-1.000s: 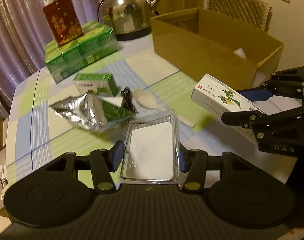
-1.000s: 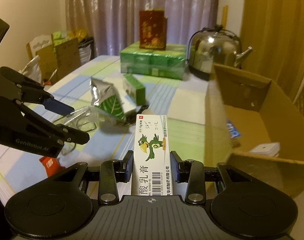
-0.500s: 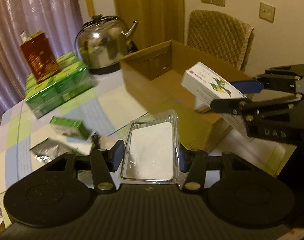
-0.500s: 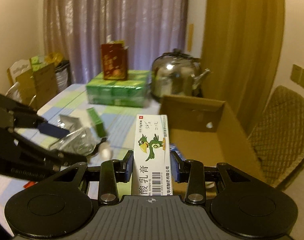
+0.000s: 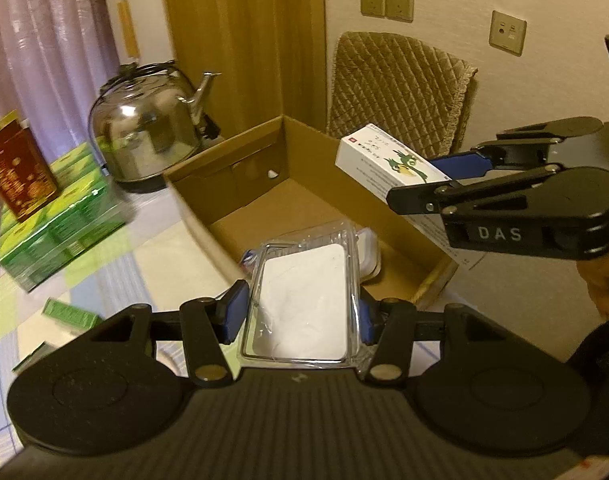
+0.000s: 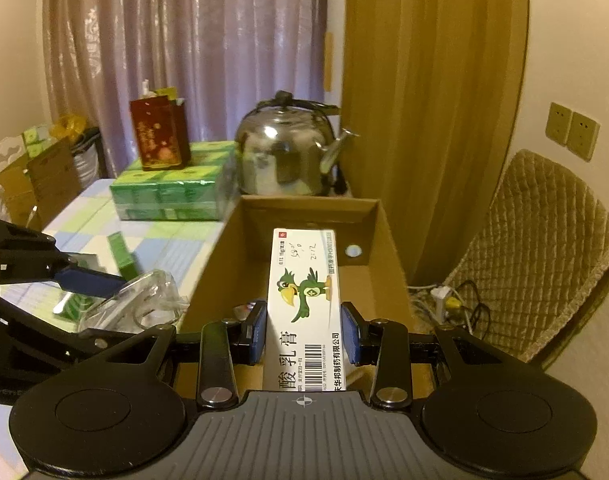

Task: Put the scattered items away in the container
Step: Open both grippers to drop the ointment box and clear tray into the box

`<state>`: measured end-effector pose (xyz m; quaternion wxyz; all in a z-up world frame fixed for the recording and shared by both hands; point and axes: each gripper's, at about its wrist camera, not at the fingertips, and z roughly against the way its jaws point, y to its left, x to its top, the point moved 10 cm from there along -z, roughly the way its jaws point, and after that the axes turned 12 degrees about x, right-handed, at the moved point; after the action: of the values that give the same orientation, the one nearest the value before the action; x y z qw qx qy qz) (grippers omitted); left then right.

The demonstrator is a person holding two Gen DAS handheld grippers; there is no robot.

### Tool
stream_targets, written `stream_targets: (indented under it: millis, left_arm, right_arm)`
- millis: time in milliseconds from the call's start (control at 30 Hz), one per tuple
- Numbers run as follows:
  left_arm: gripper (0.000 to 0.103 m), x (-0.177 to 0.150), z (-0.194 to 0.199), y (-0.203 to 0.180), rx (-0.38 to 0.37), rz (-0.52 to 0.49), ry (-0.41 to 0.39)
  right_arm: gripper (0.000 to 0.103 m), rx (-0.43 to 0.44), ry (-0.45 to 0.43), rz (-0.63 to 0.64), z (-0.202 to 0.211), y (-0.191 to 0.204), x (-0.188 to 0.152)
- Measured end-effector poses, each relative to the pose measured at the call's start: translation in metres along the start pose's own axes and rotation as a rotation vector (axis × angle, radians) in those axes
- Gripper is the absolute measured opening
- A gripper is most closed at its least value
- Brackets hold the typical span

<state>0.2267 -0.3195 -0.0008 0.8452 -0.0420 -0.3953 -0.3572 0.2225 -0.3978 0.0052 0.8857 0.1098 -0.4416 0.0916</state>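
My left gripper (image 5: 299,312) is shut on a clear plastic case (image 5: 302,300) with a white insert, held over the near corner of the open cardboard box (image 5: 228,168). My right gripper (image 6: 304,330) is shut on a white ointment carton (image 6: 304,292) printed with a green bird, hovering above the box interior (image 6: 368,280). In the left wrist view that carton (image 5: 388,168) and the right gripper (image 5: 444,182) hang over the box's right wall. A white object (image 5: 368,252) lies on the box floor. A small green box (image 5: 70,314) and other items remain on the checked tablecloth (image 5: 104,264).
A steel kettle (image 5: 144,140) stands behind the box. A stack of green packs (image 5: 60,224) with a dark red carton (image 5: 16,176) on top sits at the far left. A padded chair (image 5: 400,92) stands beyond the box. Cables and a power strip (image 6: 452,300) lie on the floor.
Both grippers have risen and swung right from the tablecloth to above the cardboard box, each keeping its item. The foil pouch and spoon have dropped out of the left wrist view.
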Motion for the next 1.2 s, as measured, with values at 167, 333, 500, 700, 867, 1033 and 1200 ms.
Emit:
stream_targets:
  millis: [167, 333, 500, 700, 867, 1033, 1200]
  left_arm:
    - [0.048, 0.017, -0.026, -0.012, -0.025, 0.000, 0.003]
    - [0.048, 0.024, -0.055, -0.028, -0.046, -0.035, 0.017]
    - [0.048, 0.016, -0.082, -0.041, -0.073, -0.106, 0.042]
    - [0.048, -0.004, -0.109, -0.047, -0.085, -0.157, 0.092]
    - [0.048, -0.015, -0.120, -0.053, -0.107, -0.201, 0.110]
    - [0.048, -0.021, -0.129, -0.052, -0.101, -0.237, 0.117]
    - [0.049, -0.022, -0.140, -0.052, -0.106, -0.264, 0.127]
  right_arm:
    - [0.035, -0.011, 0.029, -0.013, -0.014, -0.030, 0.000]
    - [0.035, -0.008, 0.060, -0.024, -0.032, -0.048, -0.006]
    - [0.035, 0.004, 0.079, -0.022, -0.048, -0.057, -0.011]
    - [0.035, 0.033, 0.094, -0.012, -0.068, -0.060, -0.011]
    - [0.035, 0.054, 0.113, 0.004, -0.086, -0.058, -0.012]
    - [0.035, 0.067, 0.133, -0.006, -0.105, -0.061, -0.010]
    - [0.035, 0.074, 0.160, -0.004, -0.125, -0.063, -0.004]
